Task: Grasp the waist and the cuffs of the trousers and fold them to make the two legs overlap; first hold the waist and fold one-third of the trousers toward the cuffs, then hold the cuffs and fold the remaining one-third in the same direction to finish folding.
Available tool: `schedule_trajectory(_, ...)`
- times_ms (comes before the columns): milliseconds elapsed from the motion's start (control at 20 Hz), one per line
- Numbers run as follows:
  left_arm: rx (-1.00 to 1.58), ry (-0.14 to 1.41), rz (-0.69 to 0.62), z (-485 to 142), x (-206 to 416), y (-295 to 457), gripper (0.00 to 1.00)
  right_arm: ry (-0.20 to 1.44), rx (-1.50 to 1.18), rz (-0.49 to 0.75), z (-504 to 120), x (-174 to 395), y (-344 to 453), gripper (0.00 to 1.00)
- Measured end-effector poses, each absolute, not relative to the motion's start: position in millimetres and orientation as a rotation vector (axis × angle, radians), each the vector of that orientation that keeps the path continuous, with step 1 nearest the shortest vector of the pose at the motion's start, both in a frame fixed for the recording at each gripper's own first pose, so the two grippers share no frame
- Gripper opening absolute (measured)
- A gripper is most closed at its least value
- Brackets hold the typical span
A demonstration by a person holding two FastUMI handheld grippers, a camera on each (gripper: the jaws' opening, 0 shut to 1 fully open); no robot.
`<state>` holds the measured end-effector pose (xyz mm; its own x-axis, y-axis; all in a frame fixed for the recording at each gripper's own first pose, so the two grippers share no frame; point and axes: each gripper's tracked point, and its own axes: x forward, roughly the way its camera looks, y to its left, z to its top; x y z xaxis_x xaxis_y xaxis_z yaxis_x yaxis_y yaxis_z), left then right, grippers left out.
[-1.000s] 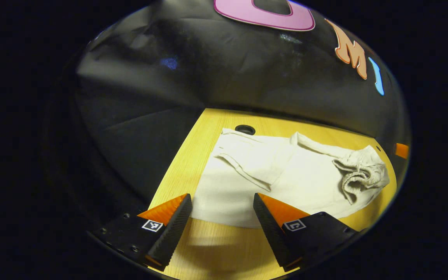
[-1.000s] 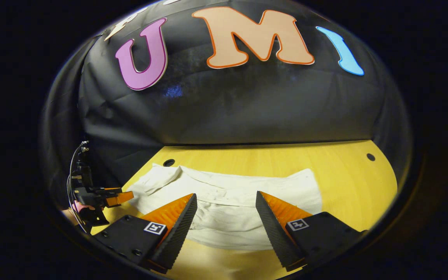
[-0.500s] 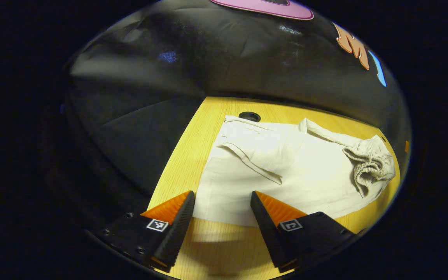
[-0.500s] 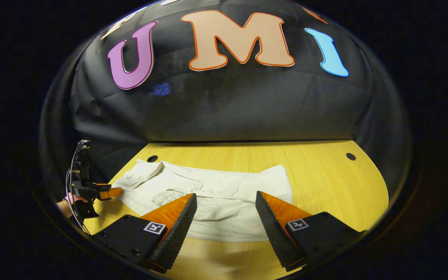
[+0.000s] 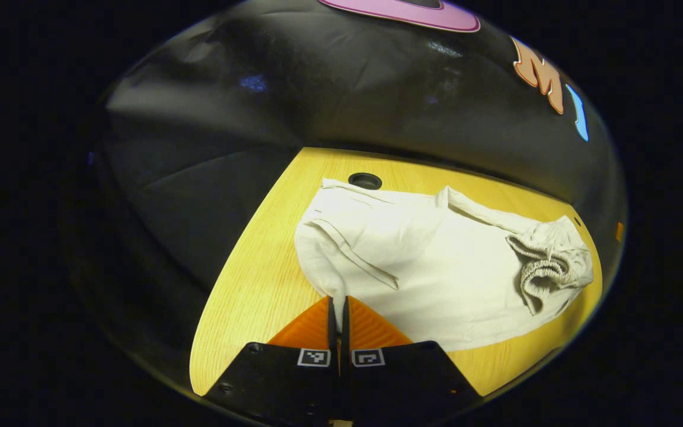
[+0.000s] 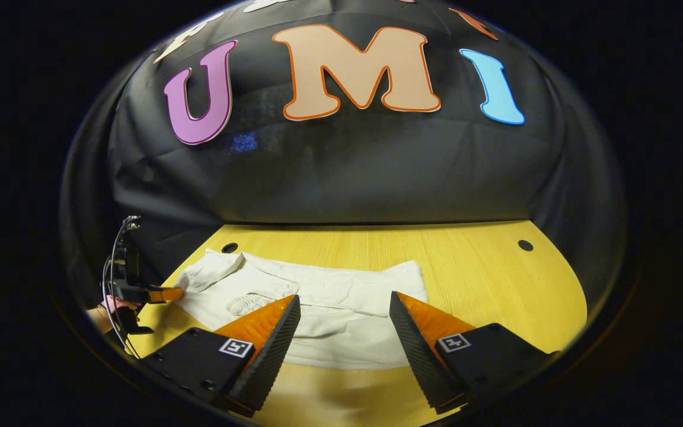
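Your table (image 6: 484, 279) is light wood, with a small round hole (image 6: 525, 245) at the far right and another hole (image 5: 364, 180) at the far left, just beside the cloth's far corner. The trousers (image 5: 436, 273) lie flat across the table's left and middle part, pale cream and creased. In the left gripper view the bunched elastic waist (image 5: 549, 267) sits at the right end, and the cuffs (image 5: 324, 237) lie at the left end, with one leg's edge lying over the other as a diagonal fold. The near cuff corner lifts off the table in a narrow peak.

Your left hand-held gripper (image 5: 338, 308) has its fingers pressed together, pinching that near cuff corner between them. In the right gripper view the same gripper shows at the far left edge, touching the trousers' end, with a hand (image 6: 104, 311) behind it and cables running up.

Your right hand-held gripper (image 6: 344, 308) is spread wide, its fingers hanging over the near edge of the trousers; contact with the cloth cannot be told.
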<state>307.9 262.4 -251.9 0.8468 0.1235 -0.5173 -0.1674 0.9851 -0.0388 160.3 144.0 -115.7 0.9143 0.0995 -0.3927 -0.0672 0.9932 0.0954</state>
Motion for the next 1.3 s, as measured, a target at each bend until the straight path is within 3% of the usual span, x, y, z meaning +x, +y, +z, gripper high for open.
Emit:
schedule_trajectory(150, -0.16, 0.465, 0.151, -220, 307, 246, 0.0, 0.409, 0.069, 0.087, -111, 156, 134, 0.93)
schedule_trajectory(300, -0.174, 0.405, 0.109, -187, 311, 217, 0.0, 0.394, 0.068, 0.09, -102, 152, 122, 0.97)
schedule_trajectory(750, -0.205, 0.29, -0.046, -103, 309, 76, 0.0, 0.36, 0.081, 0.118, -83, 140, 59, 0.97)
schedule_trajectory(800, -0.199, 0.282, -0.061, -96, 308, 58, 0.0, 0.353, 0.084, 0.116, -80, 136, 50, 0.93)
schedule_trajectory(850, -0.186, 0.275, -0.078, -90, 310, 41, 0.0, 0.345, 0.092, 0.116, -77, 133, 41, 0.97)
schedule_trajectory(1100, -0.081, 0.256, -0.178, -73, 317, -54, 0.0, 0.319, 0.107, 0.082, -70, 122, -4, 0.97)
schedule_trajectory(1300, -0.003, 0.301, -0.25, -95, 312, -112, 0.0, 0.309, 0.137, 0.038, -70, 112, -38, 0.97)
